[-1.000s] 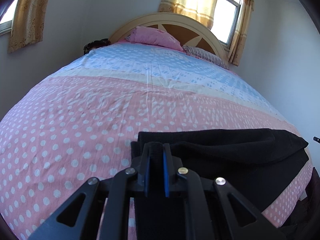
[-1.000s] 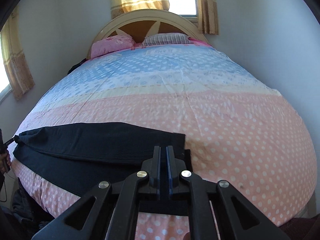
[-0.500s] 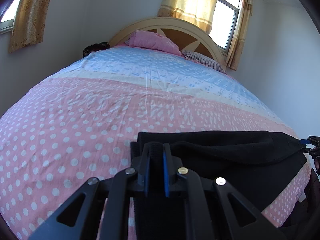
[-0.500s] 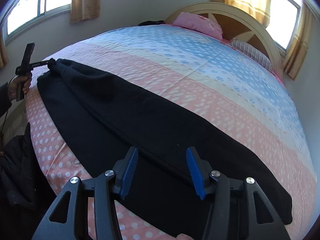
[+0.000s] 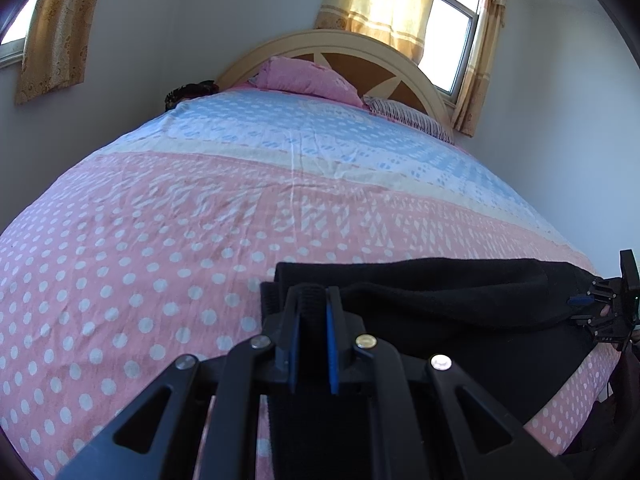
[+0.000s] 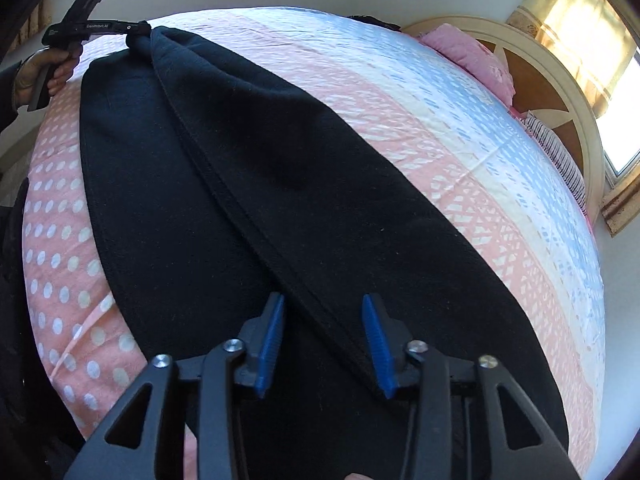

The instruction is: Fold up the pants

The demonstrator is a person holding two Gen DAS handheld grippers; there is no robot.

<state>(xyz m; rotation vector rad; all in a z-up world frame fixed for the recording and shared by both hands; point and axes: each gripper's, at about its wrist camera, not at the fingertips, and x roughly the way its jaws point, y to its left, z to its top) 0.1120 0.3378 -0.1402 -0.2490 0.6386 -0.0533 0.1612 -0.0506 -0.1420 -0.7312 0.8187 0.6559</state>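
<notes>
Your left gripper pinches the pants; your right gripper is spread wide, holding nothing.
Pants lie lengthwise along the bed, lower frame. A second ago the right was closed at the other end; that end is released, free for regrasping.

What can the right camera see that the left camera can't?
Only the right view shows the right gripper wide open over the pants, and the hand holding the other tool. Only the left view shows the left gripper shut on the pants' end, up close. Both show the pants, bed, pink pillow and headboard.
</notes>
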